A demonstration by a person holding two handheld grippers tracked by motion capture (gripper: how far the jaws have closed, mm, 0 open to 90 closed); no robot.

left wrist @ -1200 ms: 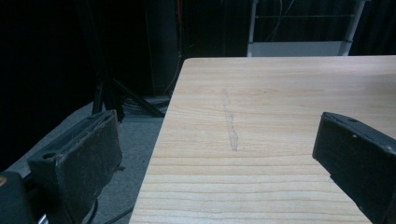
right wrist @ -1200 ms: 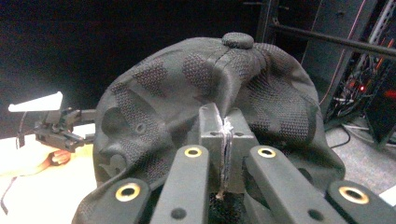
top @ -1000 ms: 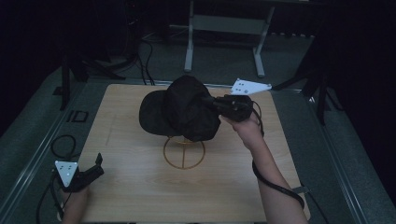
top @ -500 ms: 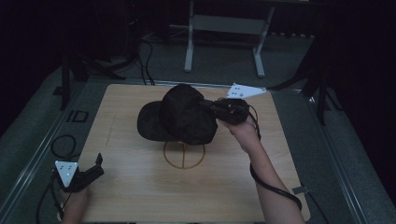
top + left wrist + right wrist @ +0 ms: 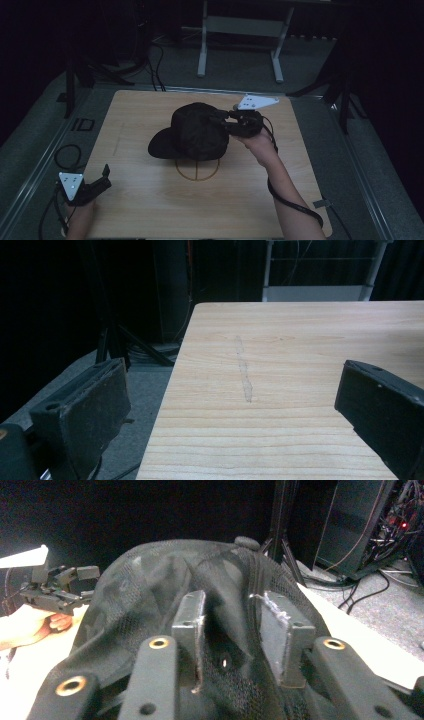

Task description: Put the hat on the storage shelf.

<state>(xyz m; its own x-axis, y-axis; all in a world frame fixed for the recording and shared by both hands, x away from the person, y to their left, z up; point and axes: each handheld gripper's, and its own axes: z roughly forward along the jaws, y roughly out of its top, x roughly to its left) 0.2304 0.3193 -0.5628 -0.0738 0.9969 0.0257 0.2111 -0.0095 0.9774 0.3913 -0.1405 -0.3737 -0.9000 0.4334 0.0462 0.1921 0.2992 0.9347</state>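
**A:** Near end first: why is the left gripper (image 5: 102, 181) just parked at the near-left corner of the table (image 5: 150, 210)? Its fingers (image 5: 85, 410) stand wide apart with bare wood between them and nothing touching either pad.

**B:** My guess is it's on standby. This looks like a one-handed job, so the left sits well clear of the cap and out of the way. From its own camera you only get the table edge and a faint smear on the wood ahead of the fingers.

**A:** And the right gripper (image 5: 225, 120)?

**B:** That one's at the back of the cap (image 5: 197, 131). In the right gripper view the mesh bunches up as a fold between the fingers (image 5: 190, 620), but the jaws have just been opening and there's a gap now, so I'd call it let go rather than pinched. The fabric is slumping between the pads, not squeezed.

**A:** So the cap's been put down?

**B:** Looks that way to me. It rests on the table just beyond the circle mark (image 5: 197, 169), brim pointing away from the right fingers, crown right in front of them. Grabbing the soft back panel makes sense: easier than the stiff brim.

**A:** Beyond that?

**B:** Just a metal stand (image 5: 240, 30) on the dark floor.
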